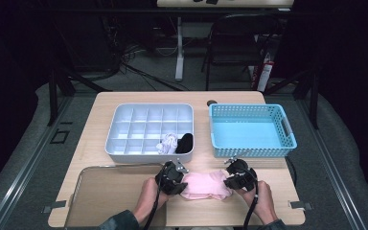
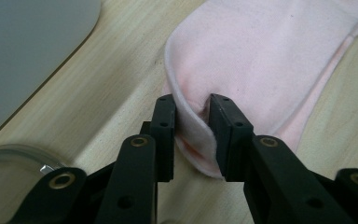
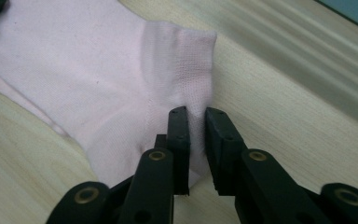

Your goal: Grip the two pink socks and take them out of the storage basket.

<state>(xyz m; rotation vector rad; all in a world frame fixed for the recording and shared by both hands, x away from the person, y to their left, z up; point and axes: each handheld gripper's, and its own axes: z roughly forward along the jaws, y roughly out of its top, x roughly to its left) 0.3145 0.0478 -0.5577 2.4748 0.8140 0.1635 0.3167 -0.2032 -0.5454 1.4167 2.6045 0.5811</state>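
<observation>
At the near edge of the light wooden desk (image 1: pixel 268 201), a person's two hands were seen coming in from below, each bearing a black two-jaw tool. Between them a pale pink cotton sock (image 1: pixel 204 185) lay flat on the wood, stretched sideways from one tool to the other.

The left tongs (image 1: pixel 179 178) were clamped on the sock's rounded end: in the left gripper view a raised fold of the sock's edge (image 2: pixel 192 122) was pinched between the two black pads, the rest of the fabric spreading away over the desk. The right tongs (image 1: pixel 230 178) were clamped on the opposite end, where in the right gripper view the ribbed cuff (image 3: pixel 196 126) was squeezed narrowly between the pads, the heel and foot of the sock lying flat to the left of them.

Just left of the left hand, a clear plastic tray with a metal rim (image 1: pixel 96 191) was seen resting on the near left corner of the desk.

Farther back, a white plastic organiser box divided into small compartments (image 1: pixel 124 129) stood left of centre. In its near row, a bundled white sock (image 1: pixel 167 143) occupied one compartment and a rolled black sock (image 1: pixel 185 143) the compartment just to its right, at the near right corner. To the right of the organiser, apart from it, a light blue perforated plastic basket (image 1: pixel 287 134) stood.

Beyond the desk, a dark folding chair (image 1: pixel 239 43) was seen on the floor.
</observation>
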